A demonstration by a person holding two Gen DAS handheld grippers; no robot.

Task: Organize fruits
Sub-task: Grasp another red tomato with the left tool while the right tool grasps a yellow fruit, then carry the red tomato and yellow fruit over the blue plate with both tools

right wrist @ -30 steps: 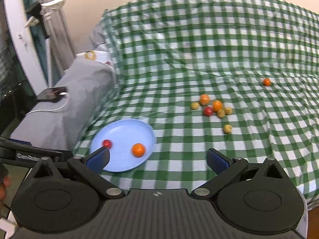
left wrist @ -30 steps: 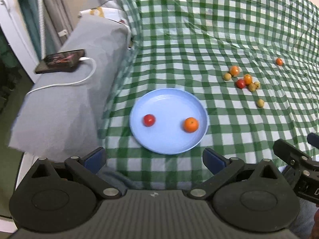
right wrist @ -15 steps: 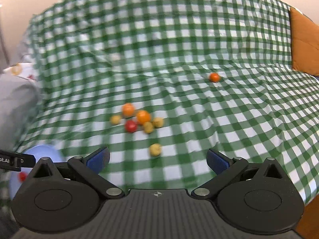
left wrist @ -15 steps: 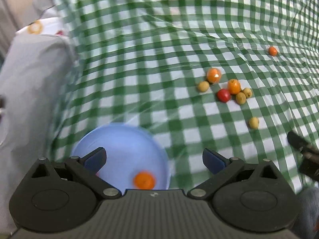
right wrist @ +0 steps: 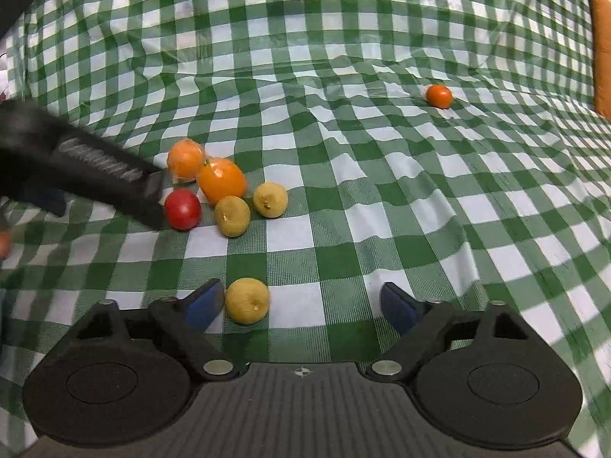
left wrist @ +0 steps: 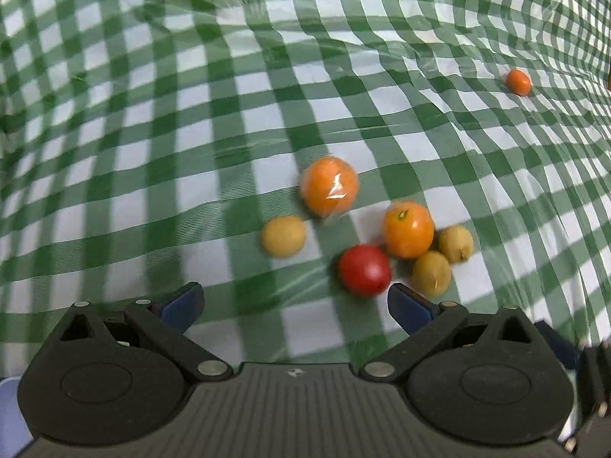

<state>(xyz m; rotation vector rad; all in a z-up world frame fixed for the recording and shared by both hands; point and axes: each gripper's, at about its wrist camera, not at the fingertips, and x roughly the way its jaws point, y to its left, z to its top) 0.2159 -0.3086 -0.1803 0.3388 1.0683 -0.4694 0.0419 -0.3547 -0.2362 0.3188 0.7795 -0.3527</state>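
A cluster of small fruit lies on the green checked cloth (left wrist: pixel 152 152). A red tomato (left wrist: pixel 364 269) sits just ahead of my open left gripper (left wrist: pixel 294 305), near its right finger. Beside it are an orange tomato (left wrist: pixel 408 229), a wrapped orange (left wrist: pixel 329 191) and three yellow fruits (left wrist: pixel 283 236). My right gripper (right wrist: pixel 301 301) is open, with a lone yellow fruit (right wrist: pixel 247 300) just inside its left finger. The left gripper's body (right wrist: pixel 95 168) reaches the red tomato (right wrist: pixel 182 209) in the right wrist view. One small orange fruit (right wrist: pixel 439 96) lies far back right.
The blue plate's edge (left wrist: pixel 9 416) shows at the bottom left of the left wrist view. An orange cushion (right wrist: pixel 602 49) stands at the right edge. The cloth is wrinkled and covered with clear plastic.
Both grippers have moved forward and right, away from the blue plate and close to the fruit cluster. The plate has nearly left both views. Both stay open.
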